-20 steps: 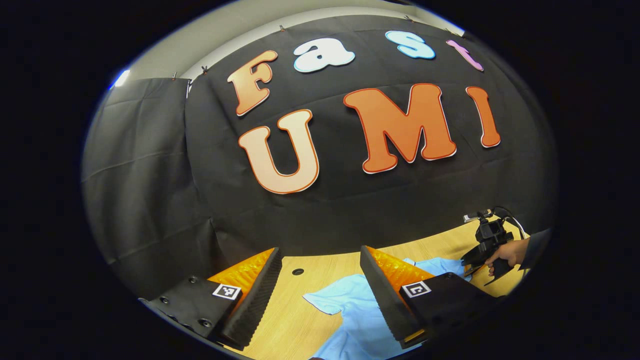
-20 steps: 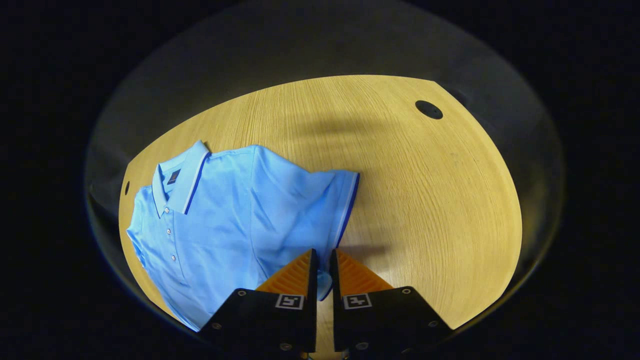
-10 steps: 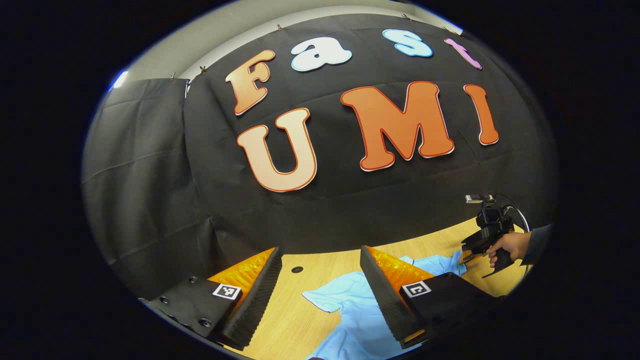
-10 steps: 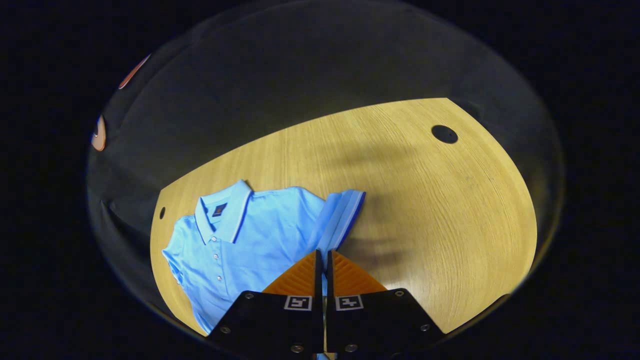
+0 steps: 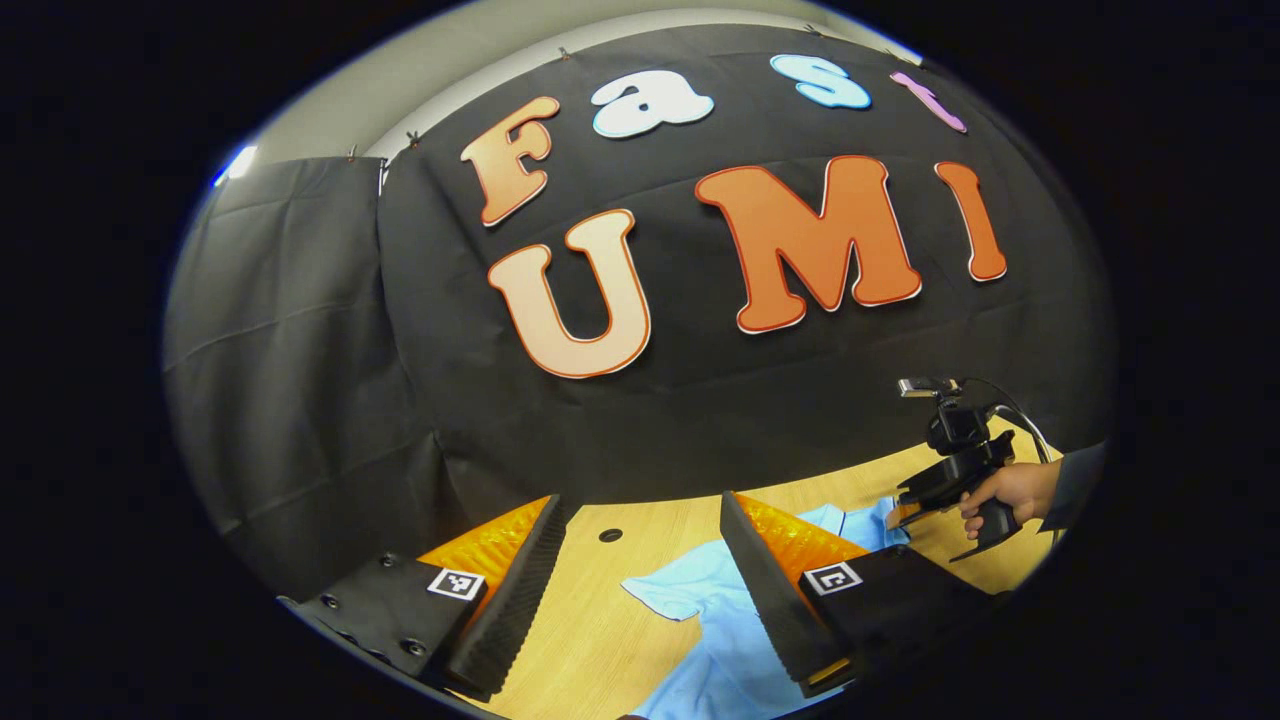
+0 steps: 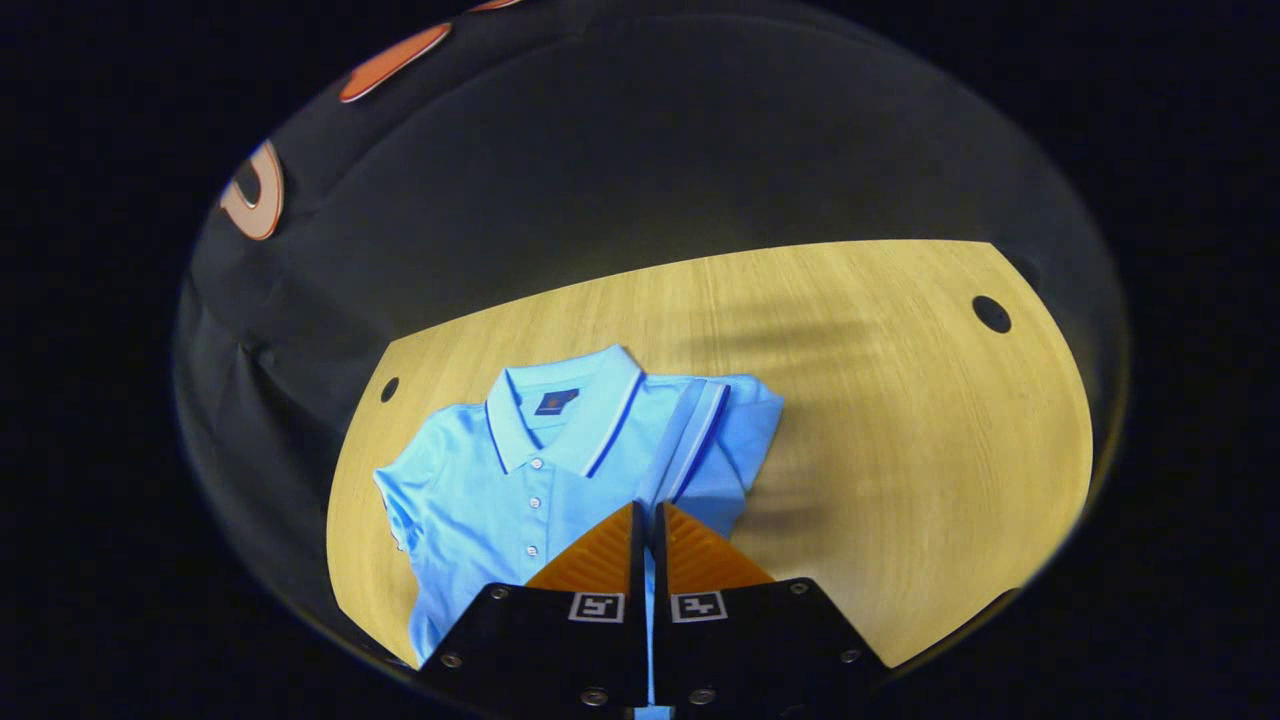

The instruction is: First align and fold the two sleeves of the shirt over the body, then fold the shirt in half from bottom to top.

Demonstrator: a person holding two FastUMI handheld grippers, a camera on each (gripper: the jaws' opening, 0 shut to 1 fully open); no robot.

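The right gripper (image 6: 645,520), clenched on the sleeve (image 6: 700,430), has carried it inward over the shirt (image 6: 520,470) body, nearly completing the first fold, while the left gripper (image 5: 640,560) hangs released.

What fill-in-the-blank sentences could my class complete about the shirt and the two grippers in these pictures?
1. The light blue polo shirt lies on a ____ table.
2. The right gripper is shut on the shirt's ____.
3. The left gripper has its jaws ____.
4. The collar is edged with a dark ____ stripe.

Missing words: wooden; sleeve; open; blue
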